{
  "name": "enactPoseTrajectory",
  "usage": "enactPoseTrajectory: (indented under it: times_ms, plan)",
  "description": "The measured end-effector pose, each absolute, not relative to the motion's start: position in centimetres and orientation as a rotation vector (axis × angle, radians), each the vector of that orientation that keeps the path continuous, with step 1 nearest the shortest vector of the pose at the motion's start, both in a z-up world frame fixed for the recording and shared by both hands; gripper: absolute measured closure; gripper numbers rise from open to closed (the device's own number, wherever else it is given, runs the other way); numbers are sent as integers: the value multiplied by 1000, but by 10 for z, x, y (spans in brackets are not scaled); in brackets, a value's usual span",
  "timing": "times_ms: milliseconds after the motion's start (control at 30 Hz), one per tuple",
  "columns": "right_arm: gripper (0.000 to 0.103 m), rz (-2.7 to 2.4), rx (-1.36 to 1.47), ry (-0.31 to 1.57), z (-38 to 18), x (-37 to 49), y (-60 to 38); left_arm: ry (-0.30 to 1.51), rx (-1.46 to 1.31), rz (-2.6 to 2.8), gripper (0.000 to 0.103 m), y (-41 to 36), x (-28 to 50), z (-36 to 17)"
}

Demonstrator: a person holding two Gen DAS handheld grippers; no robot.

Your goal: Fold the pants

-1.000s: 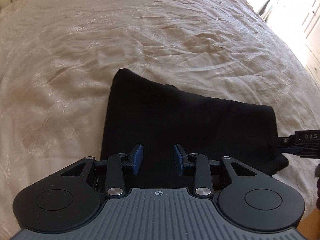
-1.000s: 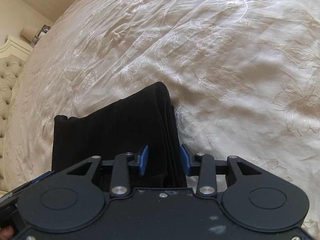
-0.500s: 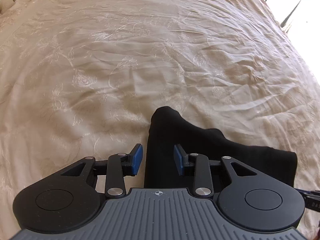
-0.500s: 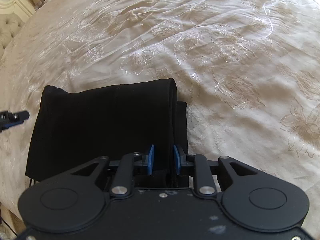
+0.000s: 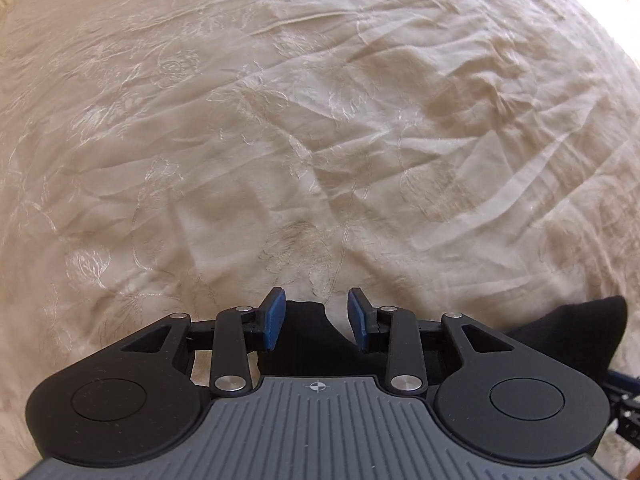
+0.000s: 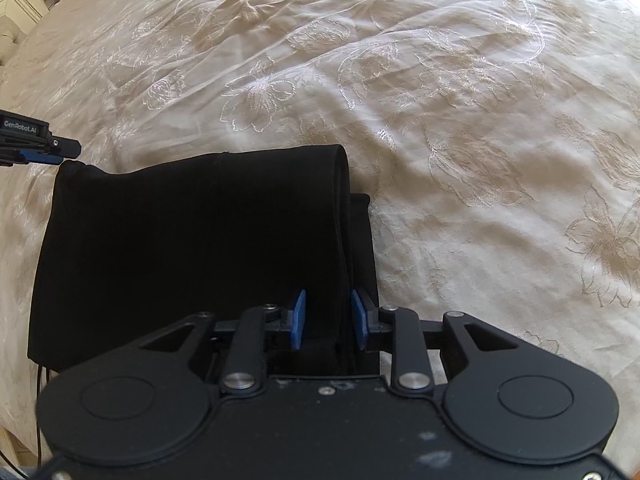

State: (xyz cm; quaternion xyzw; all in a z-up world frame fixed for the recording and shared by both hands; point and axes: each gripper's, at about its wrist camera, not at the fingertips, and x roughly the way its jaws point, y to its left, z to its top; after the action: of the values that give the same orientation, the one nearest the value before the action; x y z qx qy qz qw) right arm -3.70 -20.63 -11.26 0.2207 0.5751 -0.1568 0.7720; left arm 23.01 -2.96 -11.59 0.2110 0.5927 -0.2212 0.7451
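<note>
Left hand-held gripper (image 5: 315, 318): its jaws are standing partly apart, and a corner of the black pants (image 6: 192, 256) is lying between the blue pads; no pad is pressing on the cloth, so it is gripping nothing. A second ago it was hanging over the middle of the garment; now it is hanging over the left corner, with bare bedspread ahead.

Right hand-held gripper (image 6: 327, 318): its jaws are opening at this moment, after a short closing half a second ago. The stacked right edge of the pants is lying between the pads, but they are not visibly squeezing it.

Pants: they are lying as a compact folded rectangle on the bed, close to its near edge, with one lower layer showing out on the right side.

Meaning for the task: I judge that the folding is almost finished, and the two grippers are now only tidying or letting go of the corners.

Surface: the bed is carrying a cream bedspread (image 5: 320, 140) with embroidered flowers and many soft wrinkles.

Room: a pale tufted headboard (image 6: 18, 12) is showing at the far left corner, and strong daylight is coming in from the right.
</note>
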Motion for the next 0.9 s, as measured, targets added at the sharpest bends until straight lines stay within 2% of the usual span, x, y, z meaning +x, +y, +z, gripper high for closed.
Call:
enactPoseTrajectory:
  times_ms: [33,67,100,167,233,467,633,900]
  plan:
    - [74,-346,485,1247,-113,-36,-206,1301,549,-470,69,-34,229,-123]
    - [74,-350,488,1248,-113,-36,-206,1294,633,-453,59,-38,229,-129]
    - [74,-352,491,1249,-113,-36,-206,1289,680,-451,54,-39,229,-134]
    - [74,-355,491,1252,-113,-35,-207,1297,689,-430,37,-34,234,-140]
    - [74,-356,491,1254,-113,-34,-207,1319,656,-394,30,-28,243,-142]
    - [73,-348,484,1259,-113,-34,-207,1303,606,-313,30,-24,250,-148]
    - [73,-343,484,1255,-112,-37,-208,1182,683,-133,32,-20,261,-137]
    - [73,-338,491,1233,-111,-41,-207,1166,336,-202,33,35,237,-84]
